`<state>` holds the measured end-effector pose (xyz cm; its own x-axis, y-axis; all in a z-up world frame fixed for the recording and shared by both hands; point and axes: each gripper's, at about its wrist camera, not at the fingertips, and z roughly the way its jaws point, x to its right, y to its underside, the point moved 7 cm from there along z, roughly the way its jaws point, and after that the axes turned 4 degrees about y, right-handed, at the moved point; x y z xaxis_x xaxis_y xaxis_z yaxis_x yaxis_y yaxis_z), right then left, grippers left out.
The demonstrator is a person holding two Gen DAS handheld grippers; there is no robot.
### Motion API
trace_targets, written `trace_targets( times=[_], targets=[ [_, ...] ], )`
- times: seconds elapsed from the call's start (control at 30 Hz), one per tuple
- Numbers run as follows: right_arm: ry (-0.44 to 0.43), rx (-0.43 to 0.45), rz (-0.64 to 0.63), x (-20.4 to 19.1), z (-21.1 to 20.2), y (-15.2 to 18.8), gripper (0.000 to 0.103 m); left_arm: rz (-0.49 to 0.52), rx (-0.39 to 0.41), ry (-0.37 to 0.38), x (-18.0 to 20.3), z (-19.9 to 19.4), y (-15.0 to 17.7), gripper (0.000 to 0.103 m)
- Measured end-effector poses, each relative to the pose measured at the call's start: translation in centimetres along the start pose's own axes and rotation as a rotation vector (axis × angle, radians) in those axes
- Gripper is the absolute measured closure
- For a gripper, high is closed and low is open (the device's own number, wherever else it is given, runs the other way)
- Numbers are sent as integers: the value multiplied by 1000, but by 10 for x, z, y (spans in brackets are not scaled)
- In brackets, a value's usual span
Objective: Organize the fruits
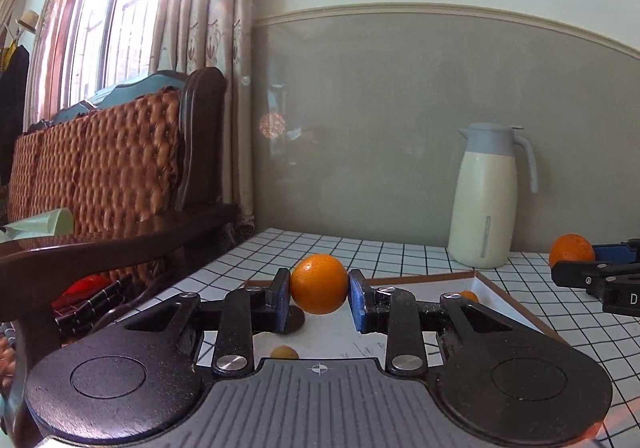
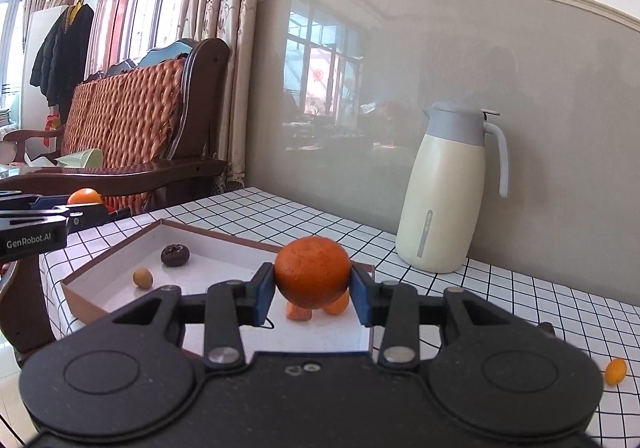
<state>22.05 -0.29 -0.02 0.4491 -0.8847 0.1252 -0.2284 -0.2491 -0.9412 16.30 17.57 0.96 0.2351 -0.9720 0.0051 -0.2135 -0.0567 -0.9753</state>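
My left gripper (image 1: 319, 296) is shut on an orange (image 1: 319, 283) and holds it above the shallow white box (image 1: 440, 282) with brown walls. My right gripper (image 2: 313, 290) is shut on a second orange (image 2: 313, 272), also above the box (image 2: 120, 248). The box holds a dark chocolate donut (image 2: 175, 254), a small yellow-green fruit (image 2: 142, 277) and small orange pieces (image 2: 336, 306) under my right orange. A small kumquat (image 2: 615, 370) lies on the cloth at the right. Each gripper with its orange shows in the other's view: the right one (image 1: 571, 251) and the left one (image 2: 84, 196).
A cream and grey thermos jug (image 2: 442, 203) stands at the back right by the grey wall. The table has a white checked cloth (image 2: 520, 296). A dark wooden bench (image 2: 132, 115) with a woven back stands to the left, beyond the table's left edge.
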Motion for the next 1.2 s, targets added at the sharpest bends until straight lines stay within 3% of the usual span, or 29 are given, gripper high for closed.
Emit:
trace_targets(
  times=[0.33, 0.7, 1.2],
  targets=[
    [34, 5, 50, 10, 41, -15, 71, -35, -10, -16, -18, 39, -7, 72],
    [38, -51, 66, 11, 74, -8, 71, -42, -69, -27, -32, 76, 2, 72],
    [45, -97, 66, 11, 96, -1, 71, -58, -104, -43, -45, 95, 6, 72]
  ],
)
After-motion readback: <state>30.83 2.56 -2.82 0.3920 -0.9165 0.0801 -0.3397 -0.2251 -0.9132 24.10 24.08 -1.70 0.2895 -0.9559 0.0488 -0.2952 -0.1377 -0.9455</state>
